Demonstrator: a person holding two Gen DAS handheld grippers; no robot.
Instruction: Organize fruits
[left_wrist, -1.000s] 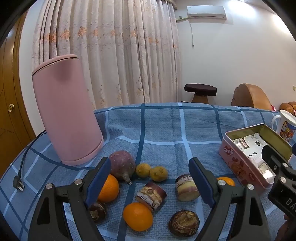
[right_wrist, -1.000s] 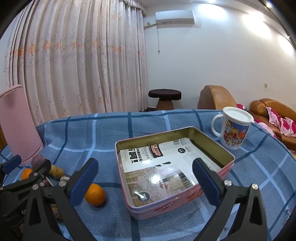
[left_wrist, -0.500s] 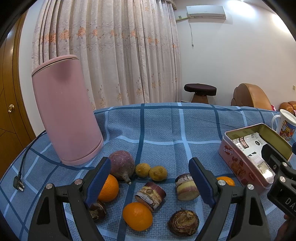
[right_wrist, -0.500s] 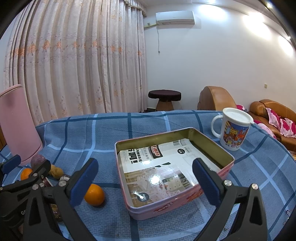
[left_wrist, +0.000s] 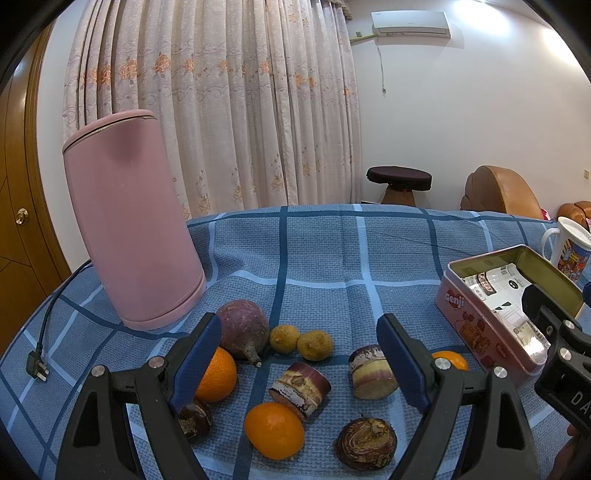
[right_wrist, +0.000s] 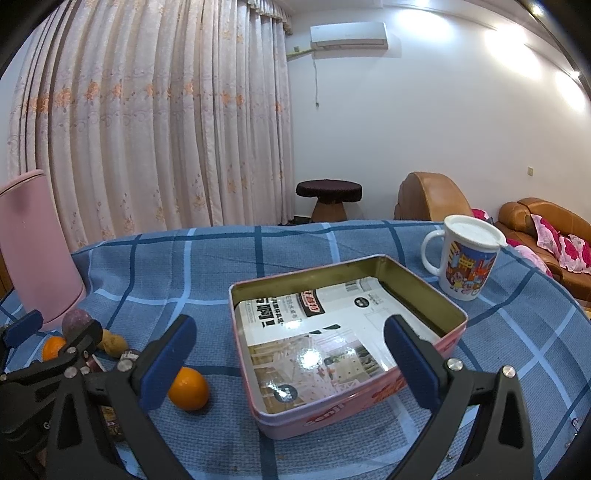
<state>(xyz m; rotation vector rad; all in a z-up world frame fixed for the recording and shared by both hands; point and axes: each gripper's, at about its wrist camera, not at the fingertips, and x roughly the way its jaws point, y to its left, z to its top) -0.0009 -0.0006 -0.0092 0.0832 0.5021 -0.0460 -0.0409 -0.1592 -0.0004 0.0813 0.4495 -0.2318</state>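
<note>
Nothing appears sorted yet. On the blue checked tablecloth the fruits lie loose beside the tall pink kettle, and the open pink rectangular tin, lined with printed paper, holds no fruit, so by the look of it the whole job remains.

The left gripper hangs just above the pile, its blue-padded fingers wide apart and gripping nothing. From left to right its view shows a small dark brown piece, an orange, a round purple root-like fruit, two small tan fruits, a second orange, two short cut stalk sections with purple skin, a dark swirled bulb and a third orange next to the tin. The tin's inside is mostly hidden here.

The right gripper hovers in front of the tin, fingers likewise spread and empty. Its view gives what the left lacks: the tin's full bare interior, the white cartoon-printed mug with a lid standing behind it, and the third orange lying apart from the tin wall. Most of the pile is blocked there by the left gripper's black frame.
</note>
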